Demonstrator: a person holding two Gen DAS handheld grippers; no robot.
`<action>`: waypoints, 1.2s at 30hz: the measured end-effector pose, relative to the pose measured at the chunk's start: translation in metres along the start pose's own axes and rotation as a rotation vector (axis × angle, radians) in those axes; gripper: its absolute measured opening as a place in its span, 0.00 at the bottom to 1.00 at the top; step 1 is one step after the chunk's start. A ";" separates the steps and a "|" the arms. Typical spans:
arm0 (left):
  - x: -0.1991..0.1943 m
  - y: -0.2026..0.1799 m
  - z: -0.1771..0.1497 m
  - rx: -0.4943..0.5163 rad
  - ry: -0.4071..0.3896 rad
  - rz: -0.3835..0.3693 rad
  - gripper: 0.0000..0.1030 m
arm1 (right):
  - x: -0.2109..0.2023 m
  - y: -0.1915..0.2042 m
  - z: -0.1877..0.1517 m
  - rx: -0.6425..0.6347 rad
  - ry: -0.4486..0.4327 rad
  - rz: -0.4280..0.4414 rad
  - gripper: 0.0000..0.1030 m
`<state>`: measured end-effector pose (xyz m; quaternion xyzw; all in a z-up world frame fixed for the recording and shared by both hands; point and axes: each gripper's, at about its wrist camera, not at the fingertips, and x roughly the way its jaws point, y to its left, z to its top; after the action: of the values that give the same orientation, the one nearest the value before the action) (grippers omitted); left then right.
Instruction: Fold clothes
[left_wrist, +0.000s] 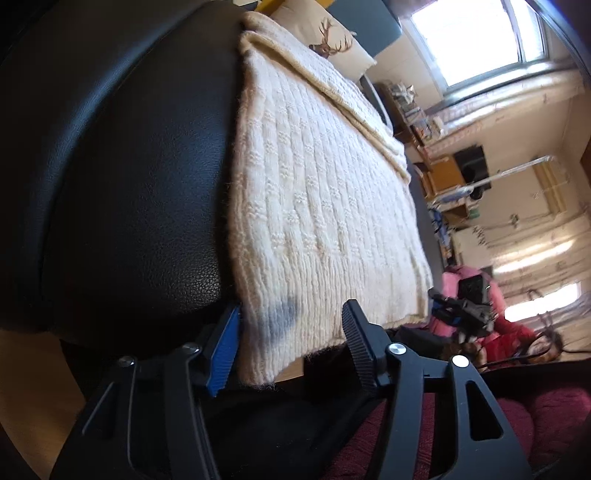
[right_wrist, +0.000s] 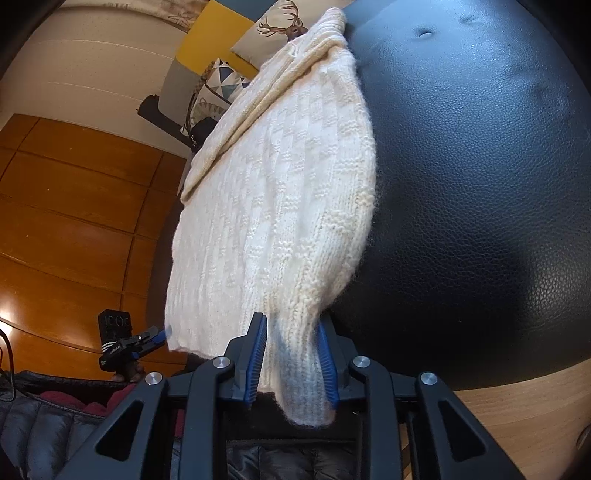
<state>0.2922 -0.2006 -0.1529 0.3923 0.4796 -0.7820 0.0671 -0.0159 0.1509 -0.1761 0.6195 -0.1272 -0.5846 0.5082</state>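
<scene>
Black padded leather fills most of what we see: a cushioned seat (right_wrist: 480, 184) with dimpled tufts, standing on a wooden floor (right_wrist: 74, 206). Behind it are a pale wall, a bright window (left_wrist: 476, 40) and a pillow (right_wrist: 273, 33) printed with a deer head.

Our cream knitted sweater (right_wrist: 280, 206) lies folded lengthwise along the seat, its ribbed hem toward us and hanging a little past the seat's near edge. A folded layer runs along its far side.

Our right claw (right_wrist: 291, 363) has its blue pads on either side of the hem's corner; the knit bunches and narrows between them, so it looks clamped on the sweater. Our left claw (left_wrist: 291, 347) sits at the other hem corner. Its blue pad lies just against the sweater's edge, while the black finger (left_wrist: 356, 332) stands off over the knit, so the pads are apart with the hem between them and no squeeze visible. From the right wrist view we see that left claw (right_wrist: 159, 338) small, just beside the hem.
</scene>
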 end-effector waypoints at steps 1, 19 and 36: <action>-0.001 0.006 -0.001 -0.019 -0.001 0.006 0.21 | -0.001 -0.004 0.001 0.026 -0.001 0.021 0.31; 0.001 -0.008 0.001 0.039 -0.040 -0.031 0.07 | -0.002 0.008 0.003 -0.027 -0.029 -0.049 0.16; -0.014 -0.043 0.080 0.083 -0.255 -0.285 0.06 | -0.017 0.042 0.054 -0.067 -0.188 0.139 0.16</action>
<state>0.2369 -0.2459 -0.0951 0.2207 0.4852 -0.8461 -0.0007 -0.0483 0.1187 -0.1230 0.5342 -0.1973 -0.6075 0.5538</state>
